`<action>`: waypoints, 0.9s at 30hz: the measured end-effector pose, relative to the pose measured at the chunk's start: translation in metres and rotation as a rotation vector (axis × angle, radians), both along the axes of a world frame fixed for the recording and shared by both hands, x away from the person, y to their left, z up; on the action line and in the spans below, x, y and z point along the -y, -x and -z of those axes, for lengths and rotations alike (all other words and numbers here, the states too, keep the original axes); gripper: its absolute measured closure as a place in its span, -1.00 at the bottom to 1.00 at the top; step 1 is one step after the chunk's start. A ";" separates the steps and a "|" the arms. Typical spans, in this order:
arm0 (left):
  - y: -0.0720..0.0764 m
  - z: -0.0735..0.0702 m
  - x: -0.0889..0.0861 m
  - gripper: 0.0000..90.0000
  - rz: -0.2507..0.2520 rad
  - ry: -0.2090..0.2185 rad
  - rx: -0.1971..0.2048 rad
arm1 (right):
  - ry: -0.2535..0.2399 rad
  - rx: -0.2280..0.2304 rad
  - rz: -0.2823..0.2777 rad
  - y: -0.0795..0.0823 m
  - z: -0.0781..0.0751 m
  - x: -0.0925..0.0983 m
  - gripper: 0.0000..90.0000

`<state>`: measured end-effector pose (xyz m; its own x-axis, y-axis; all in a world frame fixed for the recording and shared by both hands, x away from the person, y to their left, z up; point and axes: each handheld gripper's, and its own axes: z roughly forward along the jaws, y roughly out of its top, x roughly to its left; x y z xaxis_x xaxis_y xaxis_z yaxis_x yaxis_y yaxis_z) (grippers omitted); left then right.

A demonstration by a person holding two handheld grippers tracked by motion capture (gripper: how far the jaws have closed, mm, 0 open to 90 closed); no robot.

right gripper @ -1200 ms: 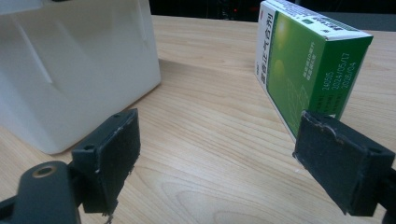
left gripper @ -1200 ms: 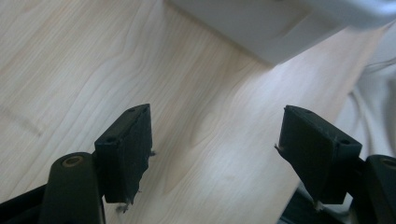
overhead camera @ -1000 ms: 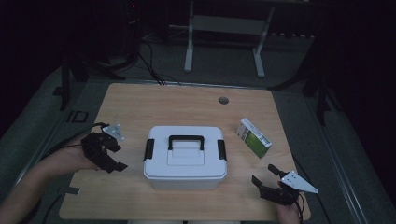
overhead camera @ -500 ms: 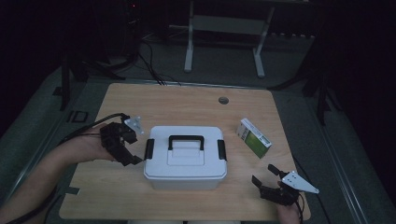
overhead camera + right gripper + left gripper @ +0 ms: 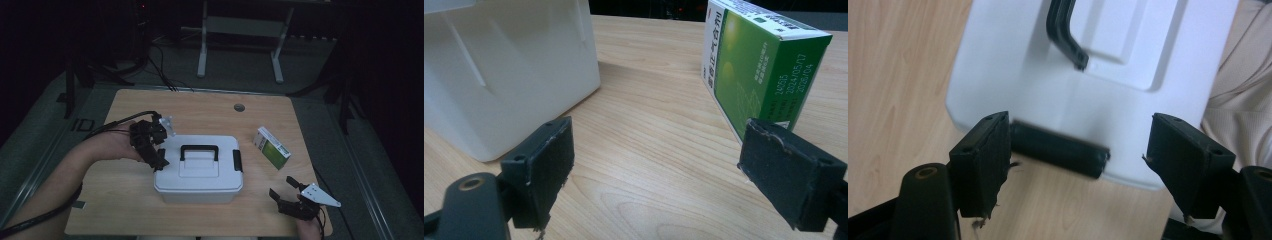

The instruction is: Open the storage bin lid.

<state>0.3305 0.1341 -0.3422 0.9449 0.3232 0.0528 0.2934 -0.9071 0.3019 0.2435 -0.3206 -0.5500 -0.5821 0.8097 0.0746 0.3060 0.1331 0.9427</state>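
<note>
Black jaws of the left gripper [image 5: 156, 151] stand parted with nothing clamped between them; in the left gripper view we see them [image 5: 1075, 165] straddling the dark side latch [image 5: 1059, 149] of the white storage box [image 5: 1098, 95], the latch lying between the pads without our being able to tell contact. We see the left hand [image 5: 112, 146] reaching in from the left, forearm angled across the wooden table [image 5: 210, 107], the gripper pointing at the box's left end. The right gripper [image 5: 287, 192] rests low near the table's front right corner, jaws spread and empty; in the right gripper view its pads [image 5: 654, 170] frame bare wood, with the box's corner [image 5: 499, 70] at left and a green-and-white carton [image 5: 764, 65] at right. From above, the box [image 5: 200, 170] sits mid-table, black handle [image 5: 199, 150] on its lid, and the carton [image 5: 272, 147] lies just beside it.
</note>
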 end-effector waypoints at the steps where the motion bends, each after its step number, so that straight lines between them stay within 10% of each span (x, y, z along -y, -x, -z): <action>1: -0.001 0.000 0.003 -0.43 0.005 -0.004 0.002 | -0.001 0.000 0.000 0.000 0.000 0.000 -0.69; 27: -0.024 0.000 0.065 -0.42 0.136 -0.080 0.005 | -0.001 -0.009 -0.016 0.000 0.001 0.000 -0.69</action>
<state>0.3540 0.0694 -0.3421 0.9792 0.1872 0.0778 0.1653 -0.9594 0.2284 0.2437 -0.3207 -0.5506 -0.5941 0.8003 0.0807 0.3121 0.1369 0.9401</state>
